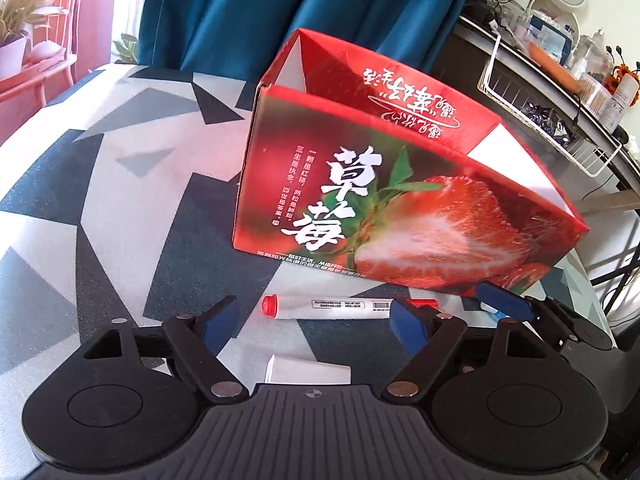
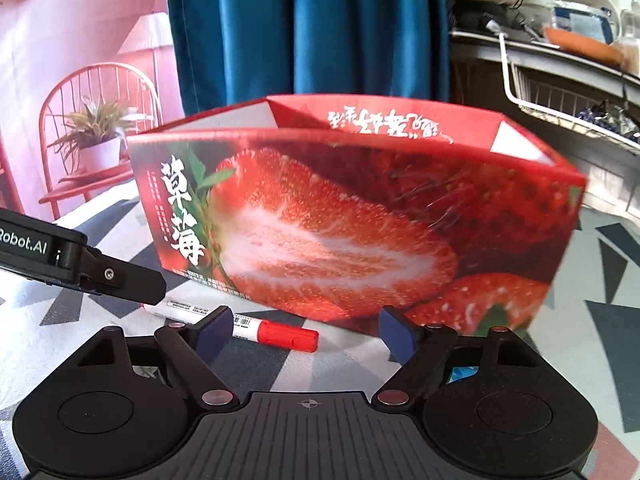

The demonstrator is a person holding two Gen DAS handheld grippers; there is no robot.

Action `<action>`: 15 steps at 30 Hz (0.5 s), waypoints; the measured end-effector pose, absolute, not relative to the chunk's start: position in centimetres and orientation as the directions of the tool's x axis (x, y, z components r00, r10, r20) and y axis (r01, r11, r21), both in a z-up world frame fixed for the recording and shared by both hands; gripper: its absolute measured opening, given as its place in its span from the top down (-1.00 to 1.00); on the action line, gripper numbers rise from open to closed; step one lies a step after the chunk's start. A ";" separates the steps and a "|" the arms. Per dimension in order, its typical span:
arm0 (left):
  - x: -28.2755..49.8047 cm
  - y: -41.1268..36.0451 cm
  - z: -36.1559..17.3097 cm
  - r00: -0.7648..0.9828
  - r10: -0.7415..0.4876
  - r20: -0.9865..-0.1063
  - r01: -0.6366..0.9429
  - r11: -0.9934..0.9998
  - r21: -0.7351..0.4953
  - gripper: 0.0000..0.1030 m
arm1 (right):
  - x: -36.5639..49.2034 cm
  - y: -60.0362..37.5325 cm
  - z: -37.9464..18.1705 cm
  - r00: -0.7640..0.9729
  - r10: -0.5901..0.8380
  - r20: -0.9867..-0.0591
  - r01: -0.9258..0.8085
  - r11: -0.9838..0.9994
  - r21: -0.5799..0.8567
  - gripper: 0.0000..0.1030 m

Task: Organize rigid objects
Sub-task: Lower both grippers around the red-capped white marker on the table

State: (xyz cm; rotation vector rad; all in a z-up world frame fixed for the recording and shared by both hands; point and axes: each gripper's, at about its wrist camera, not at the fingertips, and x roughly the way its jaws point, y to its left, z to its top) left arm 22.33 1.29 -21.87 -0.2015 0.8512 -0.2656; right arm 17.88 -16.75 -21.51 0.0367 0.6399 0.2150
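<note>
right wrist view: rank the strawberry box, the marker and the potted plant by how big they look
1. strawberry box, by far the largest in this view.
2. potted plant and marker: unsure. The plant looks somewhat bigger, but it stands far back, and the left hand-held gripper hides part of the marker.

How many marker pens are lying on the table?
1. The marker lies in front of the strawberry box, its red cap pointing right. More may be hidden inside or behind the box.

A blue curtain [image 2: 308,28] hangs behind; a potted plant [image 2: 98,136] sits left.
</note>
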 end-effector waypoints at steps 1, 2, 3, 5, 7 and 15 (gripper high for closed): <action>22.4 1.3 -22.0 0.628 -0.313 -0.713 0.150 0.947 -0.283 -0.56 | 18.2 -16.6 -21.7 0.778 0.212 -0.592 -0.188 0.977 0.102 -0.47; 22.5 1.4 -22.2 0.627 -0.316 -0.712 0.150 0.946 -0.287 -0.53 | 18.3 -16.6 -21.9 0.775 0.213 -0.595 -0.189 0.977 0.104 -0.47; 22.6 1.5 -22.3 0.626 -0.321 -0.711 0.150 0.944 -0.293 -0.51 | 18.4 -16.5 -22.2 0.772 0.215 -0.599 -0.188 0.976 0.107 -0.47; 22.7 1.5 -22.5 0.624 -0.326 -0.710 0.148 0.942 -0.302 -0.45 | 18.5 -16.5 -22.9 0.762 0.204 -0.614 -0.184 0.978 0.096 -0.38; 22.8 1.6 -22.6 0.629 -0.329 -0.704 0.150 0.940 -0.305 -0.44 | 18.6 -16.5 -23.1 0.756 0.203 -0.622 -0.181 0.978 0.099 -0.29; 23.0 1.5 -23.5 0.623 -0.326 -0.711 0.148 0.942 -0.303 -0.40 | 19.1 -15.9 -23.5 0.732 0.220 -0.645 -0.220 0.972 0.082 -0.27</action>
